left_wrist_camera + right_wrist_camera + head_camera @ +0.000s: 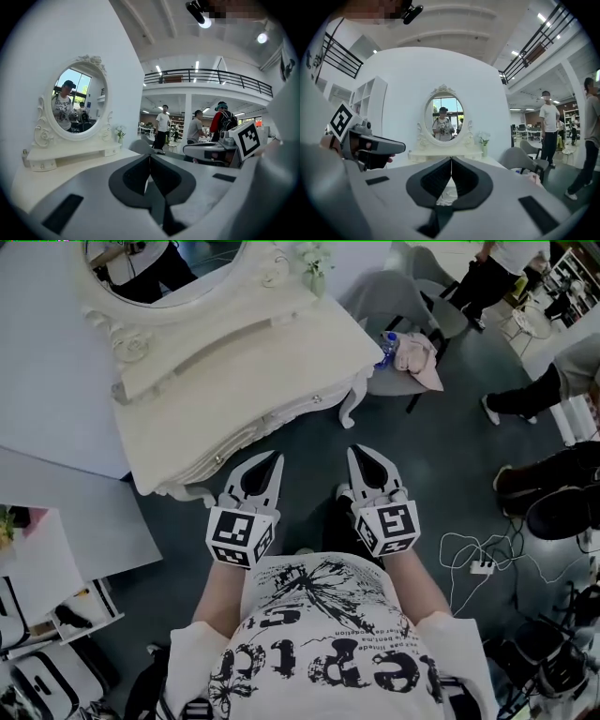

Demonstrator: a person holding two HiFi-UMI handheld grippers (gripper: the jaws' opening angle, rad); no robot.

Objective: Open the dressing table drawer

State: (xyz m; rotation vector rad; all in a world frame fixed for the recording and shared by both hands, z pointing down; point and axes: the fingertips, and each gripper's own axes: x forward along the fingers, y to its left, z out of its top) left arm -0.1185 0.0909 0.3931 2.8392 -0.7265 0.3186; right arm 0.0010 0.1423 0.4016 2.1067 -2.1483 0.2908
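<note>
The white dressing table (pixel 197 381) with its oval mirror (pixel 169 277) stands at the upper left of the head view. Its drawer front (pixel 272 423), with a small knob (pixel 317 399), faces me and looks closed. My left gripper (pixel 277 458) hangs just in front of the table's edge, apart from it, jaws shut and empty. My right gripper (pixel 354 451) hovers beside it to the right, over the dark floor, also shut and empty. In the left gripper view the shut tips (pixel 150 155) point past the tabletop (pixel 51 180). The right gripper (pixel 451 159) points at the mirror (pixel 444 117).
A grey chair (pixel 398 292) with a pink cloth (pixel 417 357) and a bottle stands right of the table. People's legs and shoes (pixel 525 399) are at the far right. A power strip with cables (pixel 482 566) lies on the floor. A white panel (pixel 56 512) stands on the left.
</note>
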